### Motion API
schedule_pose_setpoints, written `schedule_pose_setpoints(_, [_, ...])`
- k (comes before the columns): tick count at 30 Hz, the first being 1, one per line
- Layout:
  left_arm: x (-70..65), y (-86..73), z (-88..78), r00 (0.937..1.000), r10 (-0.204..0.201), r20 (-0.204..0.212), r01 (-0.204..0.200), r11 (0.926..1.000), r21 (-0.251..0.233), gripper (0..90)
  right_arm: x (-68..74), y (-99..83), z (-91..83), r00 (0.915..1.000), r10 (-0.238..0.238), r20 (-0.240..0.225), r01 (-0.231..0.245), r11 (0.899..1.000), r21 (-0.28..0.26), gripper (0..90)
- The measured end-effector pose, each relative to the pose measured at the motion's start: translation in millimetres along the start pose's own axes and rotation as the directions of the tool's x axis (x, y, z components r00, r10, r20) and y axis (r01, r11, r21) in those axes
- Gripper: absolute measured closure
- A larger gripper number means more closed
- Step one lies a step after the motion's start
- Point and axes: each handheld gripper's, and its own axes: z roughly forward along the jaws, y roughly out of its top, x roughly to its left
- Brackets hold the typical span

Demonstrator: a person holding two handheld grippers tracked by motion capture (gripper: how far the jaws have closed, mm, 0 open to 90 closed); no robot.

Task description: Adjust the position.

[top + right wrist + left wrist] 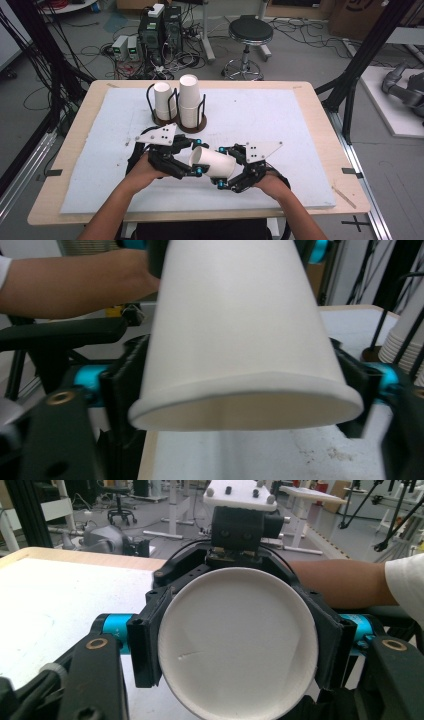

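Note:
A white paper cup [216, 163] lies on its side just above the white mat, held between both grippers. My left gripper [199, 156] is shut on the cup's narrow base end. In the left gripper view the round recessed bottom of the cup [237, 645] faces the camera with the black pads [145, 645] pressed on either side. My right gripper [221, 167] is shut on the cup's wide end. In the right gripper view the cup's rim [245, 395] sits between my right gripper's [240, 390] jaws, and the cup tapers away toward the other hand.
Two black wire holders stand at the back of the white mat [280, 120]: one holds a short cup stack [162, 100], the other a taller stack [189, 102]. The wooden table edge [320, 100] frames the mat. A stool [250, 32] and computers stand on the floor beyond.

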Motion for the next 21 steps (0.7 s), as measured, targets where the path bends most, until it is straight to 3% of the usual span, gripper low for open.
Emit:
schedule_pose_setpoints(5, [-0.4, -3.1, -0.4, 1.0, 0.005, -0.001, -0.005, 0.9999, 0.013, 36.1, 0.0, 0.0, -0.4, 0.9998, -0.017, 0.001, 0.017, 1.0, 0.012, 28.3])
schedule_pose_setpoints(7, [-1.5, -3.0, 0.1, 0.9998, 0.016, -0.013, -0.016, 0.999, 0.043, 35.1, -0.2, -0.3, -0.4, 0.9998, -0.019, 0.0, 0.019, 1.0, 0.021, 28.3])
schedule_pose_setpoints(10, [-5.9, 2.3, 0.7, 0.9957, 0.072, -0.059, -0.065, 0.9914, 0.114, 28.1, -0.7, -0.4, -1.0, 0.9999, -0.015, -0.001, 0.015, 1.0, 0.027, 28.3])
schedule_pose_setpoints(15, [-7.4, 8.0, 1.3, 0.9928, 0.106, -0.055, -0.094, 0.9781, 0.186, 27.1, -1.2, -1.0, -0.5, 0.9999, -0.016, -0.003, 0.016, 0.999, 0.048, 28.5])
schedule_pose_setpoints(21, [-4.9, -0.4, 0.1, 0.995, 0.081, -0.058, -0.068, 0.9757, 0.208, 27.0, -1.2, -0.9, -1.0, 0.9999, -0.015, -0.001, 0.015, 0.999, 0.051, 29.5])
